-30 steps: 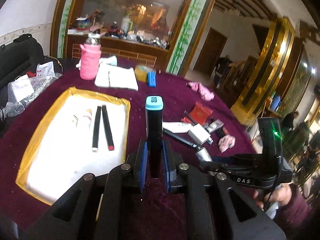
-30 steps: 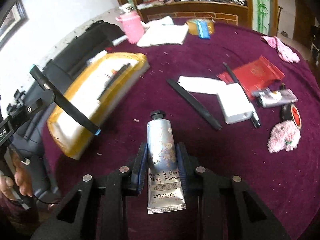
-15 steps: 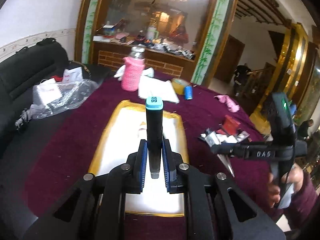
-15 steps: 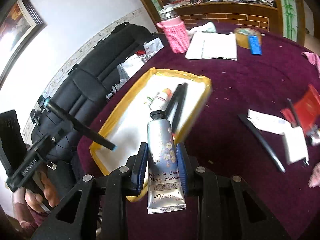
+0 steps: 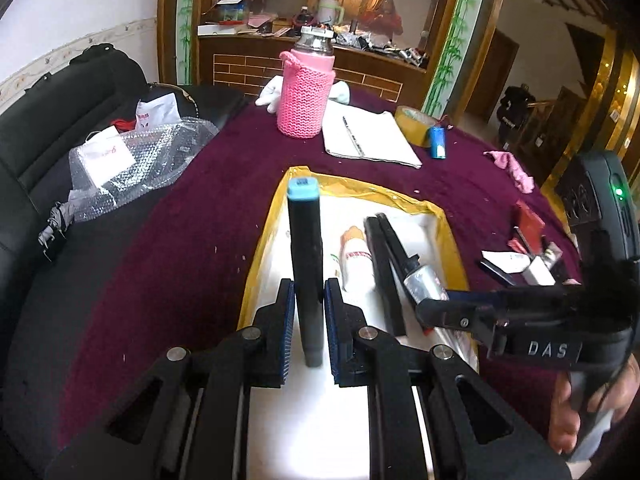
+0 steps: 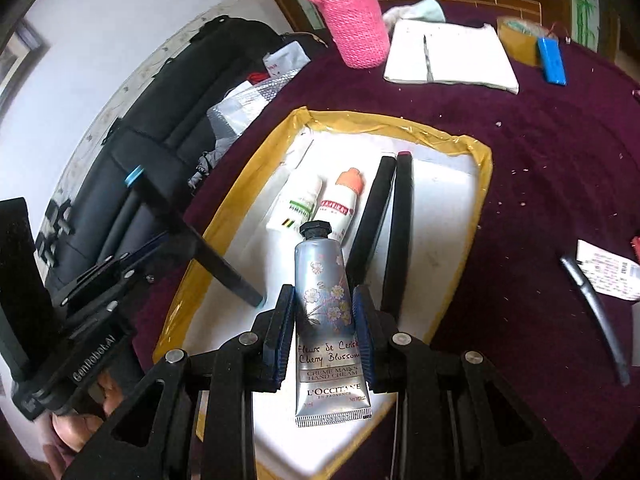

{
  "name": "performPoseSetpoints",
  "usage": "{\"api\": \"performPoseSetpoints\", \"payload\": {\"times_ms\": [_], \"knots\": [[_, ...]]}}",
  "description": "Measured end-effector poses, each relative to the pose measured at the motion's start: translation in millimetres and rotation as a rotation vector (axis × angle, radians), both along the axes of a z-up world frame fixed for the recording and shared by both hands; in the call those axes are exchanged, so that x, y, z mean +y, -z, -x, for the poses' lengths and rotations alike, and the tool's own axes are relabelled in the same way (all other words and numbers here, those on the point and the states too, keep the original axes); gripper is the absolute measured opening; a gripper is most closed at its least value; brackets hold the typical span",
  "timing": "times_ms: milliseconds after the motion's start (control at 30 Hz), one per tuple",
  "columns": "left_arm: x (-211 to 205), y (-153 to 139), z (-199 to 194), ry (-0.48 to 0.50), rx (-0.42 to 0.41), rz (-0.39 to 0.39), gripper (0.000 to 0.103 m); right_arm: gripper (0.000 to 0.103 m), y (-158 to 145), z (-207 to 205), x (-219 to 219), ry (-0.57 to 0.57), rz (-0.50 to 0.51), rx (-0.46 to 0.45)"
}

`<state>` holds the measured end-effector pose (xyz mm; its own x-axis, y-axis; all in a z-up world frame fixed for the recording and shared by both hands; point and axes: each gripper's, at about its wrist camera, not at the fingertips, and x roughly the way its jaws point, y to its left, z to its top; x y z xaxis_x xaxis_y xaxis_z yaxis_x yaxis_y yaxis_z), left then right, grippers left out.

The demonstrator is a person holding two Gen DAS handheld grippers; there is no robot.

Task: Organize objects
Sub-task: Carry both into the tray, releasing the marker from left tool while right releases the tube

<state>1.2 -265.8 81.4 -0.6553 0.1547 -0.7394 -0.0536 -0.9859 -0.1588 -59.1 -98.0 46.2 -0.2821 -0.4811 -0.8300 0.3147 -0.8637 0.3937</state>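
Note:
My left gripper (image 5: 307, 332) is shut on a black marker with a light-blue cap (image 5: 305, 248), held over the near left part of the white tray with a yellow rim (image 5: 344, 186). In the right wrist view that marker (image 6: 188, 236) hangs above the tray's left side. My right gripper (image 6: 323, 336) is shut on a silver hand cream tube (image 6: 322, 292), also above the tray (image 6: 486, 168). Inside the tray lie two small white tubes (image 6: 320, 204) and two black markers (image 6: 390, 224) side by side.
A pink knitted bottle (image 5: 306, 96), a white notebook (image 5: 366, 136), a tape roll (image 5: 412, 128) and a blue item (image 5: 437, 142) stand beyond the tray. A black pen (image 6: 594, 308), a paper slip (image 6: 604, 268) and red items (image 5: 528, 224) lie to the right. A black sofa (image 5: 48, 128) with bubble wrap is on the left.
Both grippers have swung leftwards from the cluttered right side of the table to above the tray, each still holding its item. The tray's contents have not moved.

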Motion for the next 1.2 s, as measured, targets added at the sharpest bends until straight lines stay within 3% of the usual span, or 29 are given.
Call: {"api": "performPoseSetpoints", "payload": {"times_ms": [400, 733, 800, 867, 1000, 1067, 1200], "knots": [[3.4, 36.1, 48.2, -0.04, -0.115, 0.033, 0.012, 0.026, 20.0, 50.0, -17.0, 0.08, -0.06, -0.024], [1.3, 39.2, 45.3, -0.062, -0.104, 0.046, 0.014, 0.026, 26.1, 69.9, -19.3, 0.112, -0.085, 0.001], [1.8, 36.8, 40.6, -0.06, -0.099, 0.043, 0.018, 0.026, 26.7, 71.6, -21.9, 0.11, -0.103, 0.014], [1.0, 33.9, 34.8, -0.063, -0.095, 0.035, 0.033, 0.026, 28.6, 73.1, -25.1, 0.107, -0.127, 0.026], [-0.3, 25.0, 21.5, -0.073, -0.066, 0.028, 0.041, 0.026, 30.7, 72.7, -28.3, 0.11, -0.146, 0.047], [-0.1, 20.1, 15.5, -0.083, -0.053, 0.038, 0.052, 0.026, 31.0, 71.1, -31.2, 0.107, -0.162, 0.061], [3.2, 10.6, 4.7, -0.1, -0.035, 0.073, 0.056, 0.035, 26.2, 65.2, -30.3, 0.112, -0.143, 0.07]]}}
